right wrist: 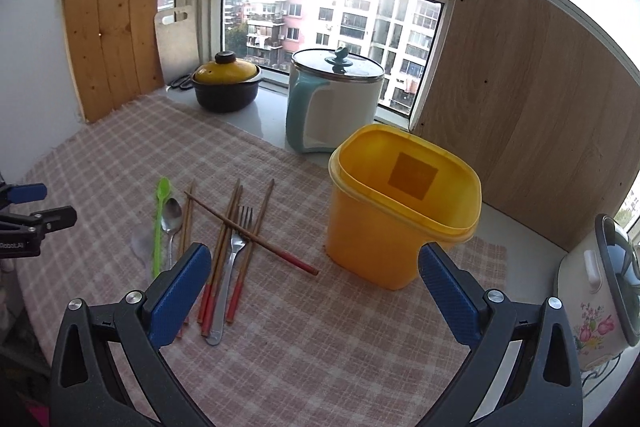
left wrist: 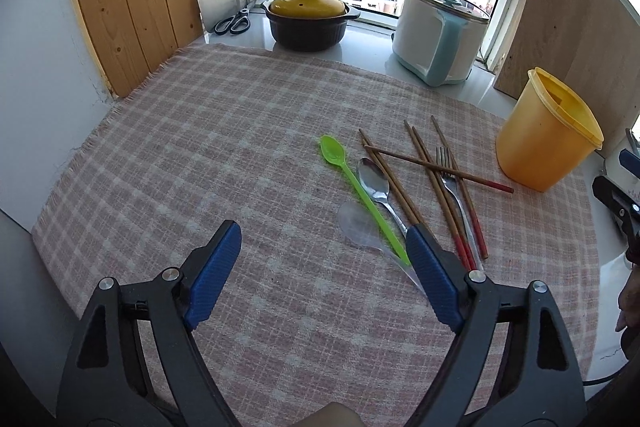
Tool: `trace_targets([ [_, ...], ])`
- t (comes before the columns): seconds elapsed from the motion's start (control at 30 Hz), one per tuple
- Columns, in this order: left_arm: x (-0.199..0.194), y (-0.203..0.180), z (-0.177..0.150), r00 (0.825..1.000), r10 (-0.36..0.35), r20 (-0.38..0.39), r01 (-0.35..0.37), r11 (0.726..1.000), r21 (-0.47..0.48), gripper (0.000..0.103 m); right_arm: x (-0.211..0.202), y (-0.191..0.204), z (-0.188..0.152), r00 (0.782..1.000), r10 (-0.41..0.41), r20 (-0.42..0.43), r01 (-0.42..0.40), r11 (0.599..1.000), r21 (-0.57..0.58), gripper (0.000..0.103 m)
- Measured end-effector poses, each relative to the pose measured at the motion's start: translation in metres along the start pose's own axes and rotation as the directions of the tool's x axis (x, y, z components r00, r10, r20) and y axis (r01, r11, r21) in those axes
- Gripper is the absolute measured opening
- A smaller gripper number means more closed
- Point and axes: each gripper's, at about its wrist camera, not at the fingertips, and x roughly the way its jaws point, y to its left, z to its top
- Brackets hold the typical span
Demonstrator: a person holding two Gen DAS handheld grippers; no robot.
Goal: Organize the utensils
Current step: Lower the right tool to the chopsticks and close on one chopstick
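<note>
Both claws, left claw (left wrist: 324,263) and right claw (right wrist: 316,277), gape wide and empty above the checked surface (left wrist: 200,155), where light, stiff, slippery chopsticks (right wrist: 234,223) lie scattered beside the yellow container (right wrist: 400,211), best pinched mid-shaft.

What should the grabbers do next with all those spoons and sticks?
Probably lower the left gripper onto the green spoon and close. Its jaws are open, nothing is held, the spoon lies nearest, and the yellow tub stands empty beside the pile.
</note>
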Motion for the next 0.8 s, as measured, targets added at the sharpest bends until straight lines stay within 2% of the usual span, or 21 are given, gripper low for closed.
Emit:
trace_targets([
  [0.13,0.016,0.003,-0.005,0.997,-0.057,-0.055,0.056,0.998,-0.023,0.071,0.017,0.011,-0.007,0.994,0.083,-0.071,-0.085,0.996,-0.032,0.102],
  [0.2,0.023,0.005,-0.008,0.993,-0.080,-0.081,0.077,0.996,-0.037,0.064,0.026,0.015,-0.011,0.990,0.097,-0.105,-0.101,0.994,-0.034,0.101],
  [0.27,0.031,0.005,-0.009,0.988,-0.111,-0.105,0.106,0.993,-0.048,0.059,0.035,0.018,-0.014,0.981,0.130,-0.142,-0.134,0.991,-0.020,0.092],
  [0.37,0.041,0.004,-0.012,0.981,-0.143,-0.133,0.136,0.989,-0.056,0.053,0.048,0.019,-0.017,0.966,0.170,-0.195,-0.171,0.985,0.013,0.084],
  [0.6,0.063,0.010,-0.011,0.967,-0.188,-0.172,0.176,0.981,-0.082,0.047,0.066,0.027,-0.015,0.939,0.229,-0.258,-0.232,0.973,0.019,0.073],
  [0.67,0.069,0.012,-0.010,0.964,-0.199,-0.178,0.187,0.979,-0.083,0.046,0.073,0.029,-0.014,0.932,0.232,-0.279,-0.235,0.972,0.021,0.062],
  [0.8,0.078,0.014,-0.007,0.958,-0.213,-0.191,0.200,0.976,-0.081,0.041,0.086,0.033,-0.011,0.913,0.255,-0.320,-0.255,0.966,0.042,0.050],
])
